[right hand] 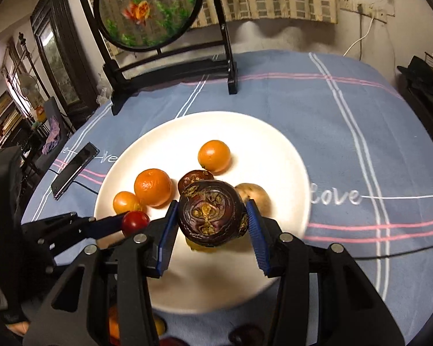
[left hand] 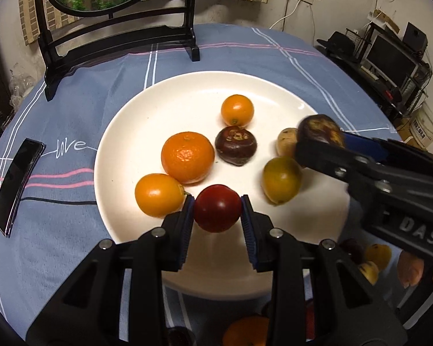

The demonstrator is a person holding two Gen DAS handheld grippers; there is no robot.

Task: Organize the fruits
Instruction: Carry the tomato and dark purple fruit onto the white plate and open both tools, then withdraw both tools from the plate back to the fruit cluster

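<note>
A white plate [left hand: 135,121] on the blue tablecloth holds a mandarin [left hand: 187,157], two small orange fruits [left hand: 237,110] [left hand: 158,199], a dark purple fruit [left hand: 235,145], a yellow-green fruit [left hand: 281,179] and a tan fruit [left hand: 286,141]. My left gripper [left hand: 217,209] is shut on a red cherry tomato [left hand: 217,207] over the plate's near edge. My right gripper [right hand: 212,216] is shut on a second dark purple fruit [right hand: 212,212] above the plate's right side; it also shows in the left wrist view [left hand: 320,129].
A black mirror stand [left hand: 115,37] stands at the table's far side. A black phone [left hand: 14,184] lies left of the plate, with a cable. More loose fruits [left hand: 372,259] lie on the cloth near the table's front edge, below the grippers.
</note>
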